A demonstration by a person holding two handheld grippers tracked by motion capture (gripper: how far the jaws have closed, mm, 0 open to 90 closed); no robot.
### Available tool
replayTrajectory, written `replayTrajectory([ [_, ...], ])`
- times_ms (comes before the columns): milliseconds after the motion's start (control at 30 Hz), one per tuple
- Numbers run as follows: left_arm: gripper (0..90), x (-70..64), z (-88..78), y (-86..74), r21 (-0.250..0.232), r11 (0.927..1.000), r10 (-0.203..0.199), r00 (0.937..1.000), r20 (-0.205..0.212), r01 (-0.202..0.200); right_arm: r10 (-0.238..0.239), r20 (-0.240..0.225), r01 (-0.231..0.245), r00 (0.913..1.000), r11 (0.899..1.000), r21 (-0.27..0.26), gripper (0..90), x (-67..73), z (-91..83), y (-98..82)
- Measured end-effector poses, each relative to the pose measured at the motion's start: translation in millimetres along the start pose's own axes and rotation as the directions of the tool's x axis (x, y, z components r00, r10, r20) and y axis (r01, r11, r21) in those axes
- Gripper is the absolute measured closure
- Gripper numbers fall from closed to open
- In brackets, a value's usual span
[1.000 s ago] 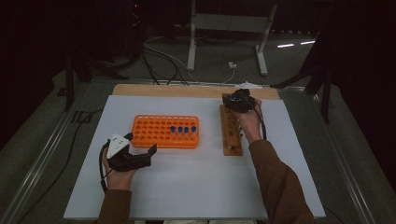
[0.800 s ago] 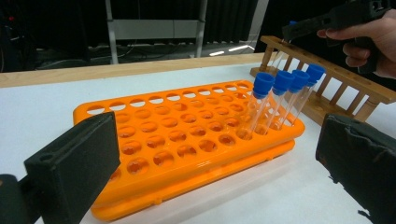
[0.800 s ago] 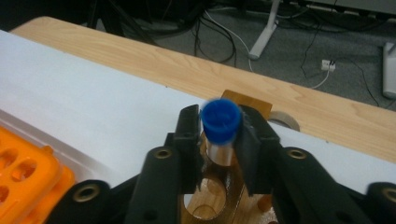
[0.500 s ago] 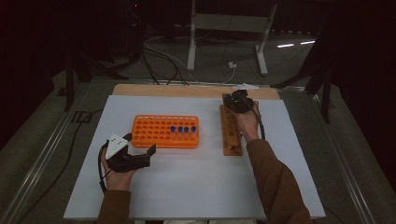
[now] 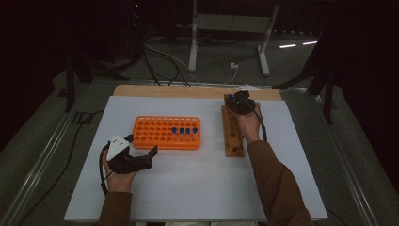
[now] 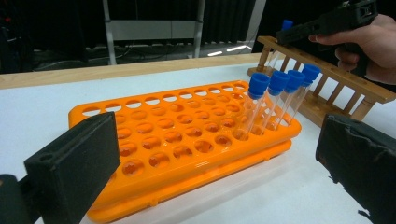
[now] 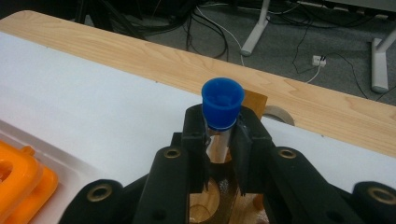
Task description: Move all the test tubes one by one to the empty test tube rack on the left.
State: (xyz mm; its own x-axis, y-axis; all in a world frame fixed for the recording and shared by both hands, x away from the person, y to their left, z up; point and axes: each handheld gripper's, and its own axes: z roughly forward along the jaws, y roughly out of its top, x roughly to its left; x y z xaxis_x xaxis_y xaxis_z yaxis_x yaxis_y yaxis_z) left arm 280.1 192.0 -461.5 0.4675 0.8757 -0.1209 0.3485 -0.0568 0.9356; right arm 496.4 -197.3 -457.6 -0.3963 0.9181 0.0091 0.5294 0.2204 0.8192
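Observation:
My right gripper (image 7: pixel 219 135) is shut on a clear test tube with a blue cap (image 7: pixel 222 102), which stands upright in the far end of the wooden rack (image 5: pixel 232 134). Its jaws have just been closing on that tube. In the left gripper view the same tube's cap (image 6: pixel 286 23) pokes up behind the right gripper (image 6: pixel 289 35). Several blue-capped tubes (image 6: pixel 275 84) stand in a row in the orange rack (image 5: pixel 167 133). My left gripper (image 5: pixel 149 157) rests open on the table at the orange rack's near left corner, nothing between its fingers.
A white sheet (image 5: pixel 197 183) covers the table, with a bare wooden strip (image 5: pixel 164 91) along the far edge. A tape roll (image 7: pixel 278 114) lies near that strip behind the wooden rack. Cables and stand legs sit on the floor beyond.
The right gripper has shut on the tube at the wooden rack's far end. The left hand has stayed put.

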Motion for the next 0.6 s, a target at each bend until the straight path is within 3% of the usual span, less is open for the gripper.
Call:
replayTrajectory([
  [233,0.7,-0.7,0.7,0.0,0.001,1.0,0.002,1.0,0.001,-0.002,-0.017,0.009,0.017,0.9998,1.0,-0.016,77.4,4.4,-5.3,0.5],
  [600,0.7,0.2,1.0,0.0,-0.002,1.0,-0.005,1.0,-0.003,0.005,-0.007,0.014,0.008,0.9999,0.995,-0.102,77.5,4.4,-31.3,11.9],
])
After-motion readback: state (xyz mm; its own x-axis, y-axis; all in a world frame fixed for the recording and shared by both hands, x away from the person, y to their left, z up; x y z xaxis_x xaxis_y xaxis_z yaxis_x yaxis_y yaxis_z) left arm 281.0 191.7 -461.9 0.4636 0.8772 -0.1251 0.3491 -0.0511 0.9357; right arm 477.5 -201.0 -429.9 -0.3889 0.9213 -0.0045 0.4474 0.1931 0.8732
